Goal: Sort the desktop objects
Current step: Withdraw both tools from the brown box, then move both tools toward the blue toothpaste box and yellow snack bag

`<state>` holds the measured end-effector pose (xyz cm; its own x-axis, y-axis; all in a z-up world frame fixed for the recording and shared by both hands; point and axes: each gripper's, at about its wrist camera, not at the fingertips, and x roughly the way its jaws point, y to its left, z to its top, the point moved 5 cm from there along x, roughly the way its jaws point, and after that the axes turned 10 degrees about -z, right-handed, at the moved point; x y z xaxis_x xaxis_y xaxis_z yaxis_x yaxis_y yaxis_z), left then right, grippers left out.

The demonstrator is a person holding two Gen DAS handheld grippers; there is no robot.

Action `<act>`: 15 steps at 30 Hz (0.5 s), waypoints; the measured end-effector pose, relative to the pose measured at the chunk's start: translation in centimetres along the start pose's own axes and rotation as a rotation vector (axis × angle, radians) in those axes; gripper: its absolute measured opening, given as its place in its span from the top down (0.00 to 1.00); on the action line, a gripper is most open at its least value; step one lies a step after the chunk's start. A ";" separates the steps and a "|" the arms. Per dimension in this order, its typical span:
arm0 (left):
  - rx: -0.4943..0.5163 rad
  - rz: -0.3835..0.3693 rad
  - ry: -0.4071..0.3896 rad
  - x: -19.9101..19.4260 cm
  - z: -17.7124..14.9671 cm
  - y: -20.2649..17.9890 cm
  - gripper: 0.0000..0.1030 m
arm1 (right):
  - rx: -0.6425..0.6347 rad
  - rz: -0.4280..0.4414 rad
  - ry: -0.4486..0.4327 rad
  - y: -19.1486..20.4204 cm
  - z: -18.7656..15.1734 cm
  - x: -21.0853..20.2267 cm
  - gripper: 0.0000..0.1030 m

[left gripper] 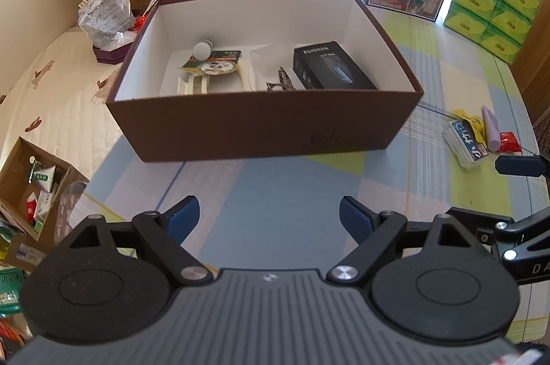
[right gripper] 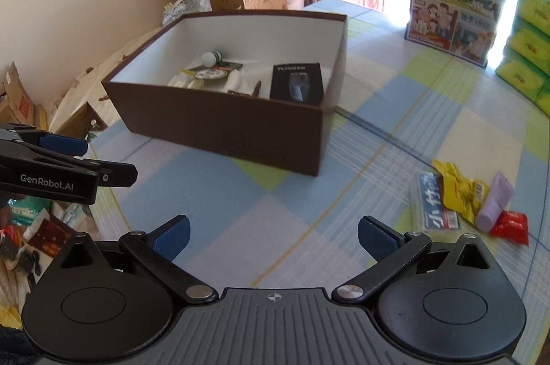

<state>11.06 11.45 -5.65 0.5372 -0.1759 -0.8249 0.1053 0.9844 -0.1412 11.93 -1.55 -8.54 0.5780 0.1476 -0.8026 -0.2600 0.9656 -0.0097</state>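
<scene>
Left gripper [left gripper: 268, 215]: jaws apart, empty, aimed at the box [left gripper: 264, 128].
Right gripper [right gripper: 273, 236]: jaws apart, empty, nearer the loose items.
Box: holds sorted things, so likely the drop spot.
Unsorted: packet [right gripper: 459, 189], tube [right gripper: 495, 201], red pack [right gripper: 510, 225] lie together, well right of the box.

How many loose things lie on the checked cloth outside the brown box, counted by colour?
Blue and white: 1, the flat pack
Yellow: 1, the crumpled wrapper
Pale purple: 1, the tube
Red: 1, the small packet
Total: 4, all in one cluster to the right of the brown box.
</scene>
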 end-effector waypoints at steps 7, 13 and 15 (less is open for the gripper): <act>-0.003 -0.010 0.022 0.6 -1.3 -2.3 0.16 | 0.007 -0.016 0.027 -2.3 -2.3 -0.9 0.02; 0.013 -0.035 0.042 1.4 -2.3 -5.1 0.16 | 0.038 -0.060 0.046 -5.0 -4.2 -1.6 0.02; 0.022 -0.046 0.050 1.8 -2.6 -6.1 0.16 | 0.053 -0.077 0.052 -6.0 -4.8 -1.9 0.02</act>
<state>9.23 5.13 -7.66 0.4893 -0.2195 -0.8440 0.1478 0.9747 -0.1678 8.69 -8.69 -9.81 0.5536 0.0627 -0.8304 -0.1740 0.9839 -0.0417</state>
